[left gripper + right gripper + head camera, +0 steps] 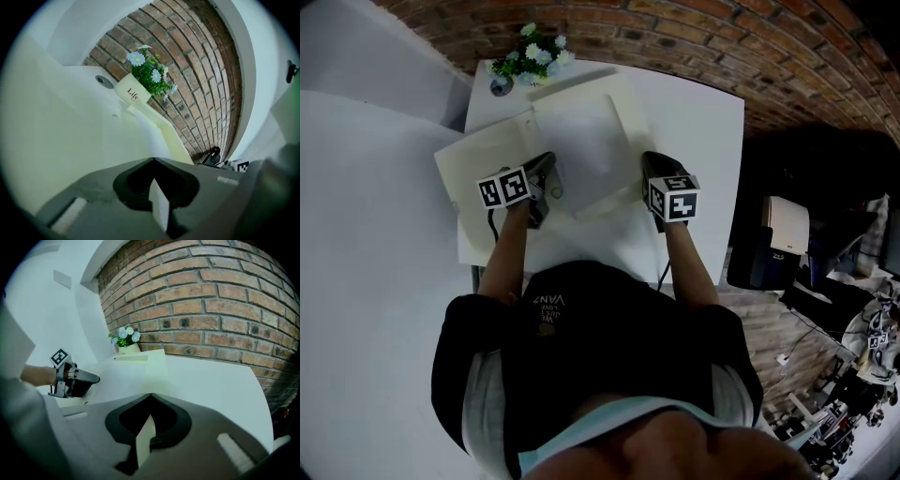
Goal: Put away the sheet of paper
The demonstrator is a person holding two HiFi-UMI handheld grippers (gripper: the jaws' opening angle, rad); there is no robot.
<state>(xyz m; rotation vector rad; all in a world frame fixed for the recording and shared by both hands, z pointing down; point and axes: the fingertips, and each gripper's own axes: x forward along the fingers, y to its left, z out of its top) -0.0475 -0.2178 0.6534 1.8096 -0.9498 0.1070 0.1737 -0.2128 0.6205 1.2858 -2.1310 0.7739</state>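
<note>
Step in hand, as I read it: sheet [586,150] held by both claws over the open folder [478,164], not yet laid in.

- Left gripper [546,173]: jaws together, pinching the sheet's left edge. Its own view shows a white sliver of paper caught in the jaws.
- Right gripper [652,173]: the same, jaws together on the right edge, with a pale strip of paper caught between them.
- The sheet spans between the two claws, above the folder's middle, on the white table [703,112]. I cannot tell whether its far edge touches the folder.

Next move, my guess: lower both claws level, square the sheet to the folder, let go of both edges, then fold the cover over. Uneven hands would buckle it.

Materials:
- Sheet: thin, white and limp; it will likely sag between the grips.
- Folder: cream card, matte, stiffer, with flat rectangular leaves.
- Table: smooth, plain.
- Plant [534,52] at the far edge in a pale pot; rough brick wall behind.
</note>
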